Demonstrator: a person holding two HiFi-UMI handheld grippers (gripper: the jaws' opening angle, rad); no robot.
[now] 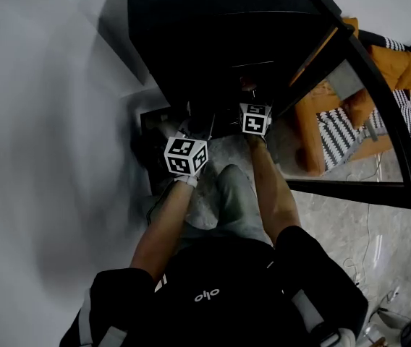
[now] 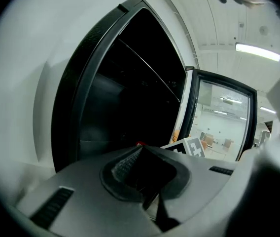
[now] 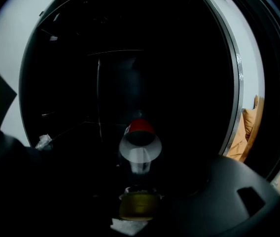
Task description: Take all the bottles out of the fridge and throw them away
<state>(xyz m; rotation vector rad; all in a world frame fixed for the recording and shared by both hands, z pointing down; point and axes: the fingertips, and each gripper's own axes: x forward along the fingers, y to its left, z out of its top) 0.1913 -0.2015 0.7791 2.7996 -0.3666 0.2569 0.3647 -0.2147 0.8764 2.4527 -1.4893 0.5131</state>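
A bottle [image 3: 139,149] with a red cap and yellowish liquid low in it shows in the right gripper view, inside the dark fridge [image 1: 213,35]. It lies between the widely spread jaws of my right gripper [image 3: 132,184]; I see no pad pressing on it. In the head view only the marker cubes show at the fridge mouth, the right one [image 1: 255,119] further in than the left one [image 1: 186,155]. My left gripper [image 2: 141,153] points at the open fridge with its jaws together and nothing between them. A bit of red [image 2: 140,144] peeks over its tip.
The glass fridge door [image 1: 379,121] stands open at the right, with an orange sofa and striped cushions [image 1: 336,114] beyond it. A white wall [image 1: 39,121] runs along the left. A crumpled white scrap [image 3: 43,141] lies on a fridge shelf. Cables [image 1: 365,259] trail on the floor.
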